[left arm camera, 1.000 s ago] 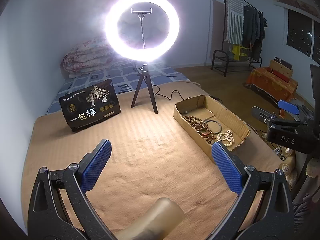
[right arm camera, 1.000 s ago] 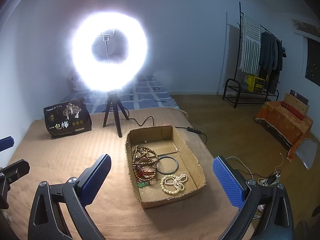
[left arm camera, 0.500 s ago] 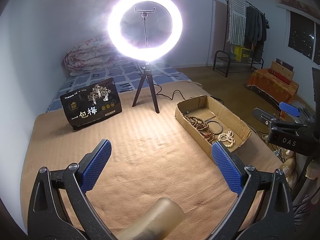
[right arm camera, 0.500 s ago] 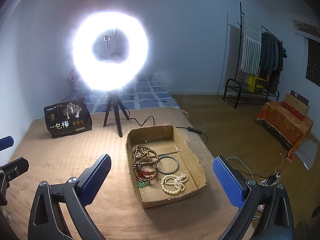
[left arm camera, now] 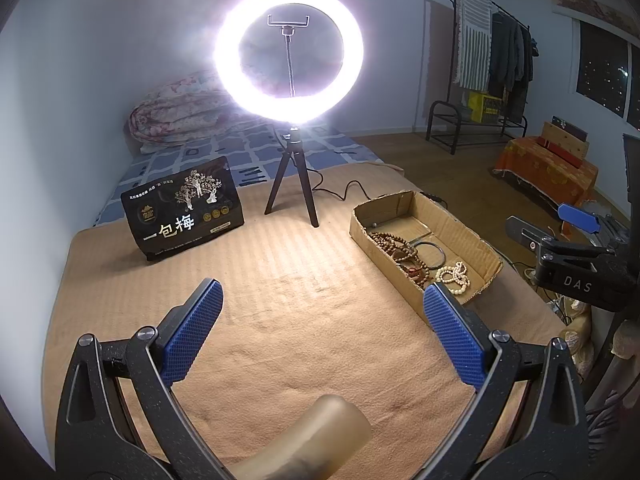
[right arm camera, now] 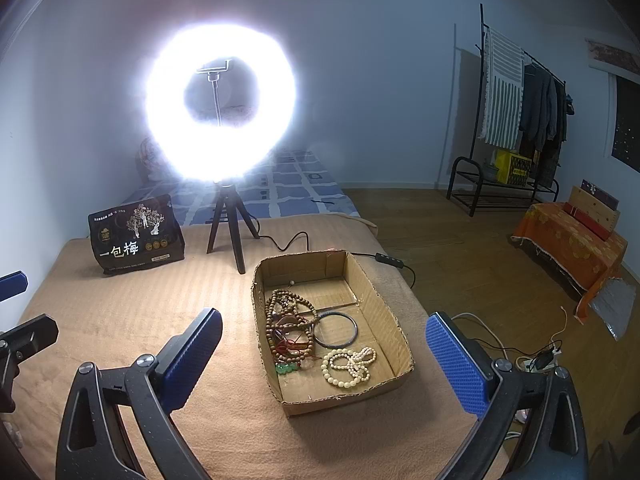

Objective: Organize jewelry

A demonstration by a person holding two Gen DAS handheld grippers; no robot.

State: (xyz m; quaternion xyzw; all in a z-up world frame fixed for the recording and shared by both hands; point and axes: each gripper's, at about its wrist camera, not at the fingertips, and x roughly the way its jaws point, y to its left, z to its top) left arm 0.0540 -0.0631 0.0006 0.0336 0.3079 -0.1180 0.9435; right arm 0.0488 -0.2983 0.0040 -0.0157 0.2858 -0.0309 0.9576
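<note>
A shallow cardboard box (right arm camera: 394, 322) sits on the tan blanket (right arm camera: 132, 312). It holds brown bead strands (right arm camera: 288, 320), a dark bangle (right arm camera: 335, 329), a white bead bracelet (right arm camera: 349, 365) and a small green piece (right arm camera: 286, 369). The box also shows in the left wrist view (left arm camera: 472, 240). My right gripper (right arm camera: 324, 344) is open and empty, hovering above the box's near end. My left gripper (left arm camera: 320, 324) is open and empty over the blanket, left of the box. The right gripper shows at the right edge of the left wrist view (left arm camera: 568, 236).
A lit ring light on a black tripod (right arm camera: 230, 224) stands behind the box, its cable (right arm camera: 292, 240) trailing right. A black snack bag (right arm camera: 136, 236) stands at the back left. The blanket's right edge drops to a wooden floor (right arm camera: 460, 260) with cables.
The left wrist view has shifted slightly; the ring light and box appear a little further right. The right gripper has barely moved. Both stay open.
</note>
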